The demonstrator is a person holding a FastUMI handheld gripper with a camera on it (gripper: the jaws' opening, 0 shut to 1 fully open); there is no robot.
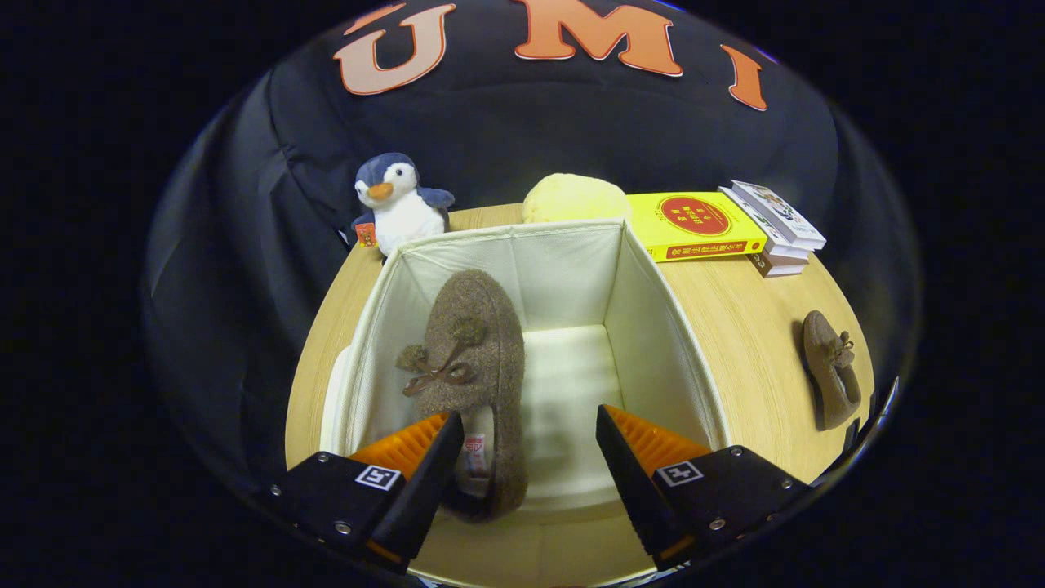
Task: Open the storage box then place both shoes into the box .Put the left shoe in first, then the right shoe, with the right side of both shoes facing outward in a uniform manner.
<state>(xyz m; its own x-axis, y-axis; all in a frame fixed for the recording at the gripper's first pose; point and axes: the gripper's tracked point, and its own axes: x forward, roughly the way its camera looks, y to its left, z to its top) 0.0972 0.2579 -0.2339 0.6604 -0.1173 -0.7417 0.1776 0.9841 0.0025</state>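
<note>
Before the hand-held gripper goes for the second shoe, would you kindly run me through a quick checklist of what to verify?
1. Storage box open: ok, no lid over it.
2. First shoe inside the box: ok, it lies along the left wall, toe pointing away.
3. Hand-held gripper released: ok, fingers spread, right finger clear of the shoe; whether the left finger touches it, cannot tell.
4. Room for a second shoe: ok, bare box floor to the right of the first.
5. Second shoe reachable: ok, alone on the table right of the box.
6. First shoe's outward side correct: cannot tell.
</note>
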